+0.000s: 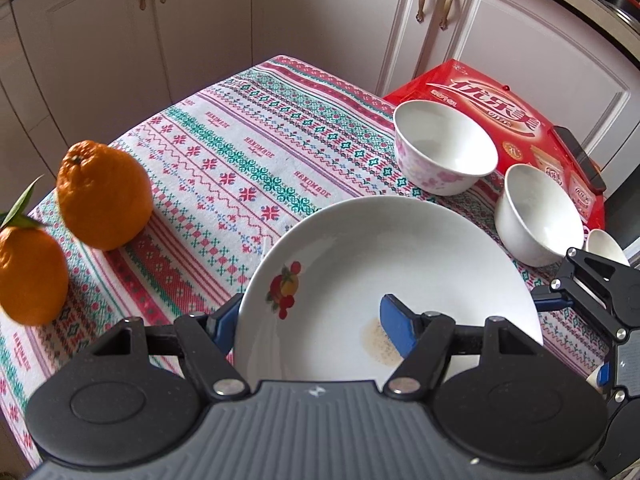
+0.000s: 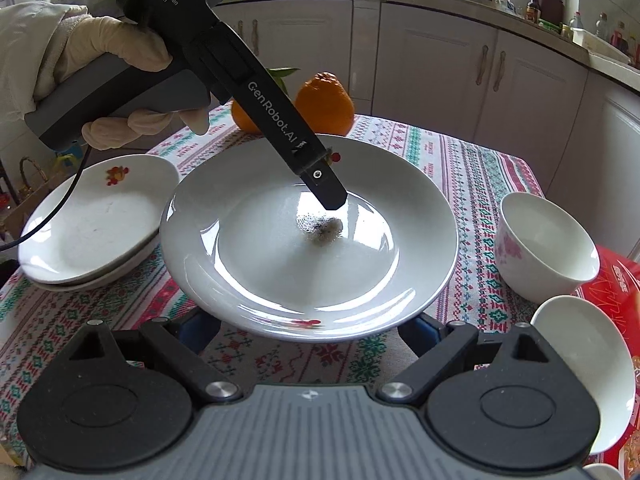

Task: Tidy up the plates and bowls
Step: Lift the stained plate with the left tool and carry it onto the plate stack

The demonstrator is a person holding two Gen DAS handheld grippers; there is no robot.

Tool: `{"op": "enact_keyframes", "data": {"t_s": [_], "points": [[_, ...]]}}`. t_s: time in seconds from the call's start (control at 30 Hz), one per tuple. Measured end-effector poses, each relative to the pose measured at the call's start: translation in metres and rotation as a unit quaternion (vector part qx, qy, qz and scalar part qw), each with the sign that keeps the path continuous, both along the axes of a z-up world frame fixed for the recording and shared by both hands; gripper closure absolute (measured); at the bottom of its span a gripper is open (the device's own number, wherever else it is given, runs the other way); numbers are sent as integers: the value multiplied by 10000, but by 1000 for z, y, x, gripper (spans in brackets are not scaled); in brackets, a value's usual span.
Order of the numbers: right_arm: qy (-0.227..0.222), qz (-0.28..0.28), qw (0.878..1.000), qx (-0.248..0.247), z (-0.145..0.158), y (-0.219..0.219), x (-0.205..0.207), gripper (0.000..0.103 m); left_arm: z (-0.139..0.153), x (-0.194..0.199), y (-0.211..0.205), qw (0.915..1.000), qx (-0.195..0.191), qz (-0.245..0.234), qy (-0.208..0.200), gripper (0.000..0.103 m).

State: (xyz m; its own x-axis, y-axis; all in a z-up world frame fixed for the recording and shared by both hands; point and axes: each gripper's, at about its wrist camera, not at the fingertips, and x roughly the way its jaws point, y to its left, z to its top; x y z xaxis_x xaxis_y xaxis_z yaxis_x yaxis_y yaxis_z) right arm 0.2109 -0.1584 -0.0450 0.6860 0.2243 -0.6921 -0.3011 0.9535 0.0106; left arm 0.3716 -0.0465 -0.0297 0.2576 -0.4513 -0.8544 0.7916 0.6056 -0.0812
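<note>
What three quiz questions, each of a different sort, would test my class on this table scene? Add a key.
1. True or false: the left gripper grips the large plate by its rim, with one finger inside the plate.
2. How many oranges stand on the tablecloth? A one, B two, C three.
3. Fill in: the box behind the flowered bowl is coloured ___.
Key: 1 true; 2 B; 3 red.

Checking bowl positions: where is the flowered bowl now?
In the left wrist view, the flowered bowl stands upright on the tablecloth, far right, touching the red box, behind the plain white bowl.
</note>
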Motion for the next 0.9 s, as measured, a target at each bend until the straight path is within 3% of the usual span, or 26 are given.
{"op": "enact_keyframes", "data": {"t_s": [0.5, 0.9], "points": [[-220, 709, 9972, -46, 23, 29, -24, 6, 19, -43, 60, 9972, -188, 712, -117, 32], [-244, 1360, 9904, -105, 28, 66, -22, 6, 21, -61, 120, 9894, -292, 1413, -136, 32]]}}
